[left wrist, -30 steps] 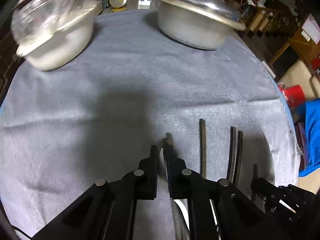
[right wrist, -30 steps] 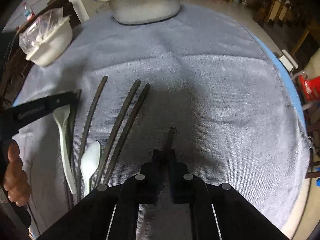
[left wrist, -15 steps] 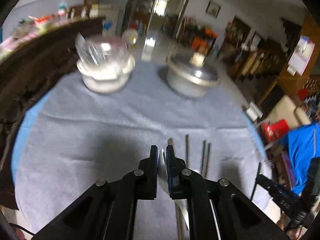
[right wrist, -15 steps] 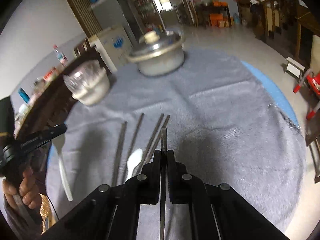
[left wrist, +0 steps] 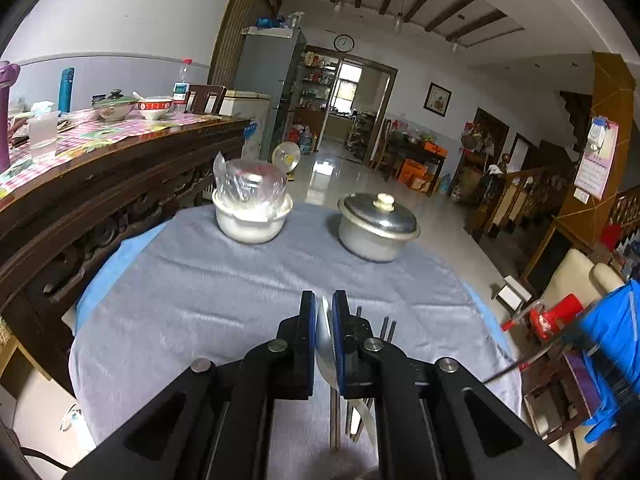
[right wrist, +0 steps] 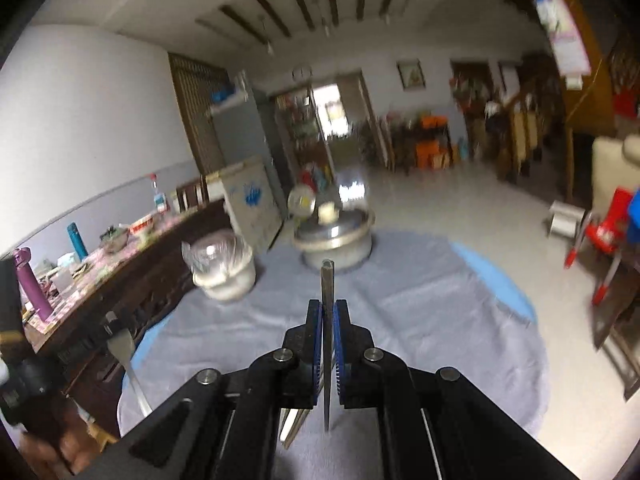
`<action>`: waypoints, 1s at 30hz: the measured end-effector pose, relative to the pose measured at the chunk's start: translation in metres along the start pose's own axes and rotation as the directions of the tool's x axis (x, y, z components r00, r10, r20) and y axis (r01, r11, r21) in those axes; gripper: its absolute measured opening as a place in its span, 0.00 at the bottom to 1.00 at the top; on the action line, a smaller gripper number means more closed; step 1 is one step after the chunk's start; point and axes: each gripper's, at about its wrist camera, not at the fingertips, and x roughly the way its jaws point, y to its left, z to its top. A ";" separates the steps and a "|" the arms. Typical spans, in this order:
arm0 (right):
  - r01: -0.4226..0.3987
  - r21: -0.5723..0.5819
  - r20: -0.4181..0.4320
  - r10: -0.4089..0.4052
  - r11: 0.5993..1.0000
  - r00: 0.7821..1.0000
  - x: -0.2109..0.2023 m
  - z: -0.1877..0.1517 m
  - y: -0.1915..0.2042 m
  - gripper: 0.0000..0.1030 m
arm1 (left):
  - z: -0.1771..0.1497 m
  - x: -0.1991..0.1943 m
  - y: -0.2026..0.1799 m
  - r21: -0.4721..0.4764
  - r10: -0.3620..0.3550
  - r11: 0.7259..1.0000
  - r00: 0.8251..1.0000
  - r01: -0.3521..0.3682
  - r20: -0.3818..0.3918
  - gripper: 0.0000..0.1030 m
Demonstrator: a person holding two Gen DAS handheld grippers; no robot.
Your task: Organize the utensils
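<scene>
A white spoon (left wrist: pixel 325 344) is clamped between the blue-padded fingers of the left tool (left wrist: pixel 320 316), its bowl standing on edge in the gap and its handle running back beneath the tool. A single dark chopstick (right wrist: pixel 327 332) is clamped in the right tool (right wrist: pixel 328 320), its tip projecting forward past the fingertips and its other end trailing below. Both tools are held above the round surface (left wrist: pixel 200 304), which is covered by a grey cloth over a blue one. Further dark chopsticks (left wrist: pixel 387 330) are seen lying on the cloth just right of the left tool, partly hidden by it. At the far side of the surface a white bowl (left wrist: pixel 251 220) topped with clear plastic and a lidded metal pot (left wrist: pixel 376 228) stand well apart. The right view is blurred; at its left edge the left tool with the spoon is seen.
</scene>
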 end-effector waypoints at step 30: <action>-0.159 -0.089 -0.152 0.144 0.983 0.978 -0.031 -0.032 0.048 0.14 | -0.053 -0.009 0.005 0.047 0.064 0.997 0.995 -0.060 -0.071 0.08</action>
